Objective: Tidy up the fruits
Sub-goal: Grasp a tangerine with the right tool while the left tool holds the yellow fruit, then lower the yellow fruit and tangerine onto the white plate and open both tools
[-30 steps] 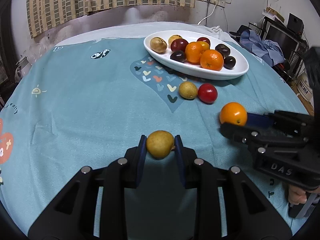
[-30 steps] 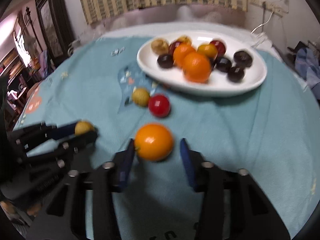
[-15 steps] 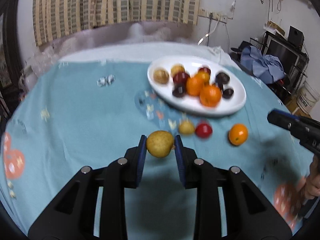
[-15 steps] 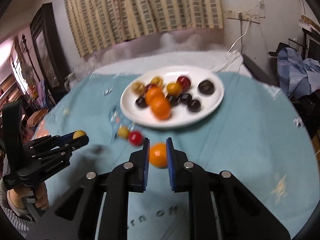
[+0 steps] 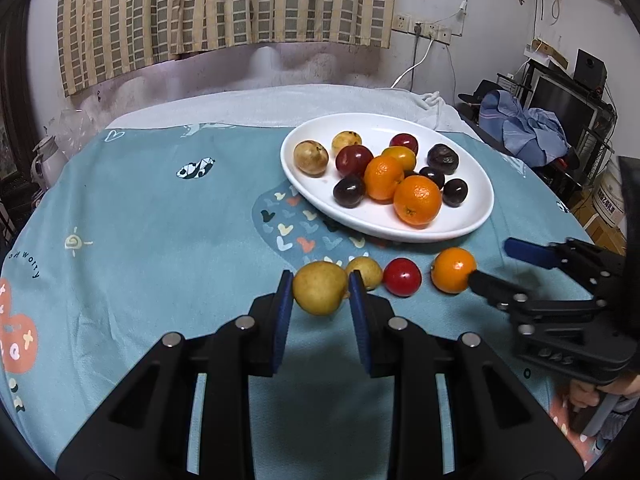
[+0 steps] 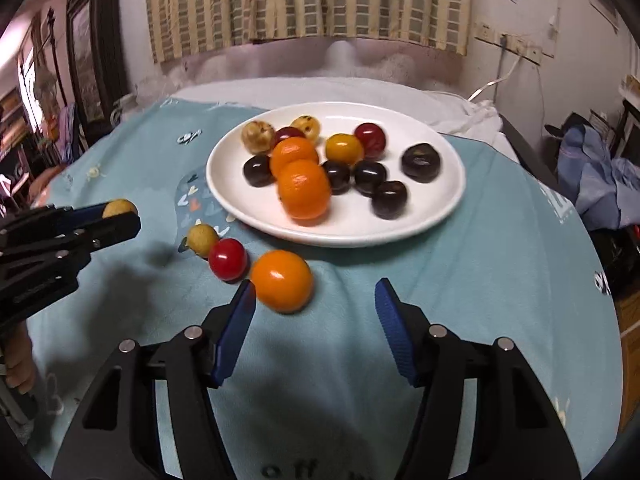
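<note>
Your right claw (image 6: 314, 304) has just been opening; the orange (image 6: 283, 286) sits unheld by its left pad. Your left claw (image 5: 320, 294) clamps the pear (image 5: 319, 287), plate (image 5: 476, 216) ahead-right.

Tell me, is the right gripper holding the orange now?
No, the right gripper stands open, and the orange lies on the cloth beside its left finger.
</note>
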The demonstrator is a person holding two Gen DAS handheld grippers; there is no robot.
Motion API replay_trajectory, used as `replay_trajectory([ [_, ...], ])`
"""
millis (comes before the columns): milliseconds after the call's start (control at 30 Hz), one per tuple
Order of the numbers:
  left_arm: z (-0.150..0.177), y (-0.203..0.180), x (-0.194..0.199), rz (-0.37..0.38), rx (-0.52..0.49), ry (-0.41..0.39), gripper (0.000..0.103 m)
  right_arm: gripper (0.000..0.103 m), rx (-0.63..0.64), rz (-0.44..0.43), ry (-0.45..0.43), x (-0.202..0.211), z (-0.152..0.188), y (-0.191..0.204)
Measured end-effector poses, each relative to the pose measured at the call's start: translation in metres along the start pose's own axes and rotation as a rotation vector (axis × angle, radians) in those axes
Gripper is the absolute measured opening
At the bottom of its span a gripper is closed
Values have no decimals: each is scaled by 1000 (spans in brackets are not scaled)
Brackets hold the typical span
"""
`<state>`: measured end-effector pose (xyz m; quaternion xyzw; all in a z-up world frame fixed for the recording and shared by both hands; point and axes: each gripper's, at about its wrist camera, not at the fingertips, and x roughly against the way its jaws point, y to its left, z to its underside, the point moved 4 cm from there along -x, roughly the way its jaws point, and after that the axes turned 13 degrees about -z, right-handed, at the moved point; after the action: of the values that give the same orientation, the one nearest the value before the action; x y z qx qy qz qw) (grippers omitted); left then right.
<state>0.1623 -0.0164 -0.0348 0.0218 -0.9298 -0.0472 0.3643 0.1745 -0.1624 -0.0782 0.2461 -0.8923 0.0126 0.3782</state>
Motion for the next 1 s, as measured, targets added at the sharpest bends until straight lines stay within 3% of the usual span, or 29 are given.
replay_trajectory([
  [233, 4, -4, -3, 7, -22, 12, 29, 39, -46, -52, 51, -27, 3, 0],
  [700, 5, -17, 8, 8, -65, -22, 29, 39, -125, -92, -92, 41, 6, -13],
  [900, 30, -28, 0, 59, -119, 47, 30, 39, -169, -102, -86, 41, 8, -24],
  [1000, 30, -43, -3, 55, -150, 22, 46, 39, -167, -105, -81, 40, 9, -22],
])
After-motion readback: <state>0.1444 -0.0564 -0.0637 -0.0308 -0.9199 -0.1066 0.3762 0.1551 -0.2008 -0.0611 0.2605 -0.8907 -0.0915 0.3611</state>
